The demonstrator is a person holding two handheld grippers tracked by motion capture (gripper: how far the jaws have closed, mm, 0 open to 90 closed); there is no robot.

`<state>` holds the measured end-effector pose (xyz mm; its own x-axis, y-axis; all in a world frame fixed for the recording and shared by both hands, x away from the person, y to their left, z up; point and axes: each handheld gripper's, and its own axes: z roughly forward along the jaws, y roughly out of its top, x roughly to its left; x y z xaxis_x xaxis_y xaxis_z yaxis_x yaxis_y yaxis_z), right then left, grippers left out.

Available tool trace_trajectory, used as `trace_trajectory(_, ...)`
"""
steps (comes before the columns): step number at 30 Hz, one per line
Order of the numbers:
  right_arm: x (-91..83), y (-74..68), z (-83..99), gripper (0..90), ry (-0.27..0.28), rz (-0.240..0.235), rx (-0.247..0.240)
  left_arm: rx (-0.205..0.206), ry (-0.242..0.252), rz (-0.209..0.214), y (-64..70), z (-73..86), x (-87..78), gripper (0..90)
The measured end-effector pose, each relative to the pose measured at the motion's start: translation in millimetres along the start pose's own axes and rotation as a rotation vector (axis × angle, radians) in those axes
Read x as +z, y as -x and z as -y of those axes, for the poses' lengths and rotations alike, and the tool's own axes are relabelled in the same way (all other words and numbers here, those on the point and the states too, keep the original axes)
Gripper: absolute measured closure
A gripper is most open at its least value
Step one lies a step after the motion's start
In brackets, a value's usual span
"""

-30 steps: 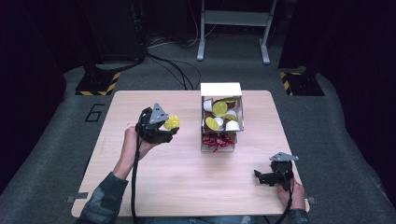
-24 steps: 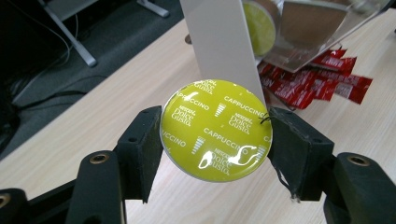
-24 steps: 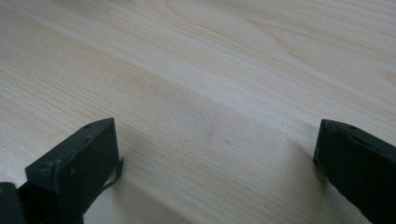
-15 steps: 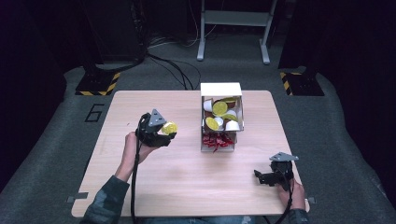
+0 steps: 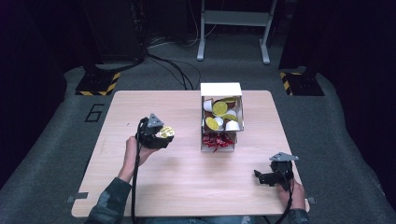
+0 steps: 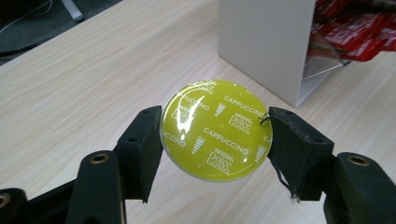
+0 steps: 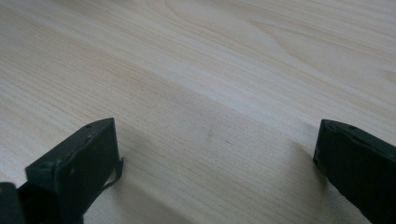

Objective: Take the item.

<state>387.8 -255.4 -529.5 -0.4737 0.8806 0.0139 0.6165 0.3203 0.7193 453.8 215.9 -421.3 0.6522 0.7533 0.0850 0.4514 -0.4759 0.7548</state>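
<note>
Your left gripper (image 5: pixel 161 135) sits left of centre in the high view, and its jaws are pinching a yellow-green coffee capsule (image 6: pixel 215 129) by the rim, one jaw on each side of the foil lid. In the left gripper view the capsule fills the middle of the frame, its printed lid facing the camera, held clear above the wooden table (image 5: pixel 187 186). The white box (image 5: pixel 221 89) stands just right of centre in the high view, well apart from the capsule. Its upper compartment holds more yellow-lidded and white capsules (image 5: pixel 219 108), and its lower compartment holds red packets (image 5: pixel 216 140). In the left gripper view the box's plain white side wall fills the upper right, with the red packets at the far upper right corner. By the look of it, you are in the carrying step, with the capsule in transit beside the box and not set down anywhere. Whether it is leaving the box or heading to it cannot be told from here. The next move calls for keeping the pinch firm on that thin rim and the lid level, since the smooth foil edge could slip. Your right gripper (image 5: pixel 270 177) rests at the lower right of the high view, jaws spread wide over bare wood with nothing between them.
</note>
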Motion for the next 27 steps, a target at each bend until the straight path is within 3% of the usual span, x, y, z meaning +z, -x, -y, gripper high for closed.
trace_trajectory(11,0.0,0.0,0.0,0.0,0.000,0.000,0.000,-0.054,-0.062,0.026,-14.5,18.7,24.4,37.9)
trace_trajectory(27,0.1,0.1,0.0,0.0,0.000,0.000,-0.001,-0.103,-0.125,0.045,-19.9,34.9,53.4,37.9)
